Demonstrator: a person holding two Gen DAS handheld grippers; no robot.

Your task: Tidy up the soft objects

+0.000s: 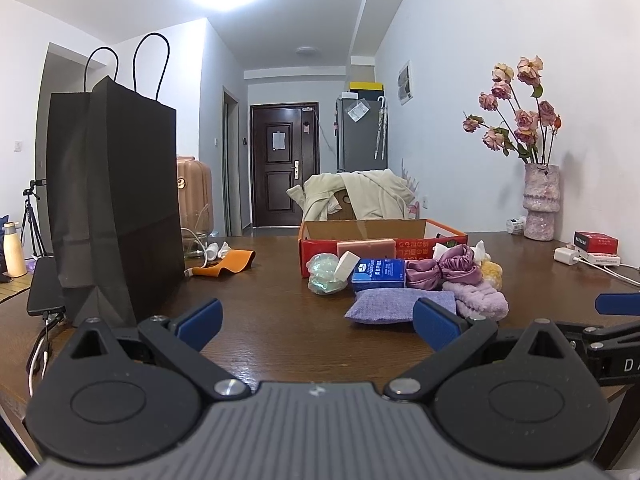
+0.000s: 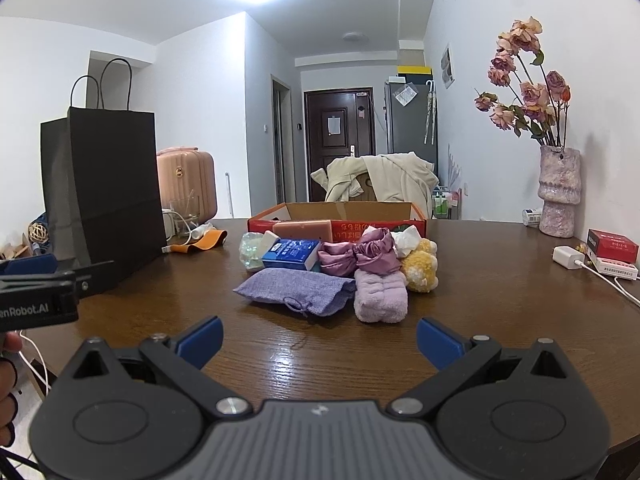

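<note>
A heap of soft things lies mid-table: a lavender drawstring pouch (image 2: 296, 290) (image 1: 394, 307), a lilac fluffy towel roll (image 2: 380, 294) (image 1: 480, 300), a purple satin scrunchie (image 2: 362, 256) (image 1: 444, 268), a yellow plush (image 2: 420, 266), a blue tissue pack (image 2: 290, 254) (image 1: 378, 274) and a greenish mesh ball (image 1: 324, 274). Behind them stands a red cardboard box (image 2: 384, 229) (image 1: 412, 246). My left gripper (image 1: 318, 322) is open, nothing between its fingers. My right gripper (image 2: 320, 340) is open too, short of the pouch and the towel.
A tall black paper bag (image 1: 112, 200) (image 2: 100, 192) stands at the left. An orange strap (image 1: 232, 262), cables and a phone (image 1: 44, 292) lie near it. A vase of dried roses (image 2: 558, 192), a charger (image 2: 568, 257) and a red packet (image 2: 612, 246) sit at the right.
</note>
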